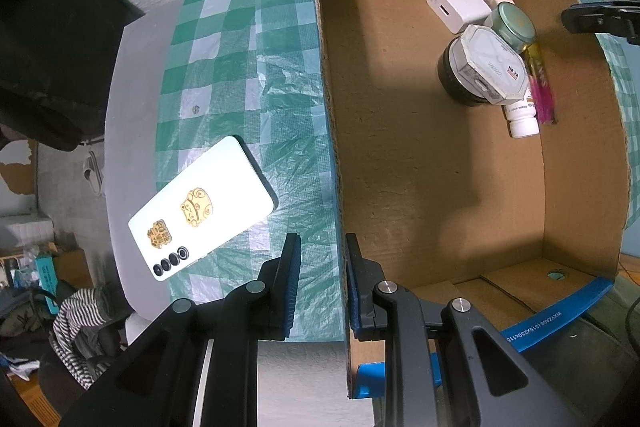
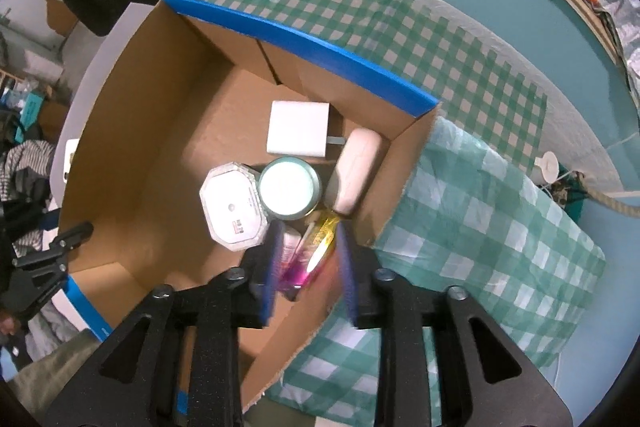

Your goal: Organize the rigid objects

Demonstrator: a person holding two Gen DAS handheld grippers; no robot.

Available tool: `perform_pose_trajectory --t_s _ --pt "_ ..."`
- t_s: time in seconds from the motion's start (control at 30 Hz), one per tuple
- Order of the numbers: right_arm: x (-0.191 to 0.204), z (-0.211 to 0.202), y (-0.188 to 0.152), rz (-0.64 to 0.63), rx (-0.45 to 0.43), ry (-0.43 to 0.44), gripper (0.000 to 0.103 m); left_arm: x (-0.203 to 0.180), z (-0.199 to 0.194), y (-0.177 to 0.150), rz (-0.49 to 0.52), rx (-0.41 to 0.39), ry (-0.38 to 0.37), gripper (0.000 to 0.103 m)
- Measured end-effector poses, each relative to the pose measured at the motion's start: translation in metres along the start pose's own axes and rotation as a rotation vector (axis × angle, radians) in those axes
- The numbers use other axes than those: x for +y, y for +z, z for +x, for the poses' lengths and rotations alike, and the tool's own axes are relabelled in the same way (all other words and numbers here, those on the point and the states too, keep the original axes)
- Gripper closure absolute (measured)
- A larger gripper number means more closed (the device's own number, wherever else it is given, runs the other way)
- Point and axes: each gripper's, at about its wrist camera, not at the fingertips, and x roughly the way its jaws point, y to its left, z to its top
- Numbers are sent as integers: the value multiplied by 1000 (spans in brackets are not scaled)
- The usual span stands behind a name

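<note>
One object, the white phone (image 1: 202, 207), is left outside, lying at lower left of the left wrist view on the checked cloth (image 1: 240, 67); its flatness could let spread fingers skid off. The left gripper (image 1: 320, 283) straddles the cardboard box (image 1: 400, 147) wall, jaws apart and empty, and might tip it. Mid-frame in the right view, the box holds a charger (image 2: 298, 127), green-lidded jar (image 2: 289, 187), octagonal case (image 2: 234, 205), pale case (image 2: 356, 169) and pink tube (image 2: 312, 251), over which the right gripper (image 2: 306, 269) hangs open.

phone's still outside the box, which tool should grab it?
Left. The left tool is open beside the phone on the tablecloth, outside the box; the right tool is over the box's far corner.
</note>
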Motion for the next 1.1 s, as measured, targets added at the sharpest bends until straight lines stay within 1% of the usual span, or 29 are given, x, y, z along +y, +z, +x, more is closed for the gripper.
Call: perform_pose_trajectory --t_s 0.03,0.1,0.17,0.23,0.43,0.57,0.6,0.77,0.87,0.97,1.0,1.03,1.07,1.1 --pt "0 -3 0 0 -8 -4 68 0 0 0 -1 -1 1 82" --pt "0 -10 -2 6 -19 1 65 0 -2 -1 -1 -3 2 82" --pt "0 -16 -3 9 -33 -3 58 0 -4 -1 1 -9 4 82" --pt "-1 -24 -5 17 -54 -10 47 -1 -6 0 0 -12 5 82" --pt "-7 -49 -10 63 -103 -18 40 -2 -21 4 4 -37 15 82" --pt "-12 -69 -17 89 -142 -29 38 -2 -36 9 -1 -62 24 80" --pt "-13 -74 -18 96 -154 -34 37 -1 -43 12 -6 -74 26 75" --pt "-15 -102 -26 113 -210 -82 34 -6 -80 23 -18 -158 -1 73" --pt "-17 -116 -31 135 -244 -110 33 -12 -102 30 -11 -213 -9 63" --pt "-22 -132 -37 167 -288 -115 33 -17 -124 35 -7 -271 -9 49" --pt "-23 -138 -39 179 -303 -115 33 -18 -129 37 -6 -285 -5 39" --pt "-25 -144 -41 193 -321 -113 33 -19 -135 39 -6 -304 2 35" --pt "-26 -149 -43 205 -336 -110 33 -21 -143 39 -7 -327 9 34" --pt "-27 -156 -45 221 -358 -105 33 -22 -149 40 -7 -344 15 28"
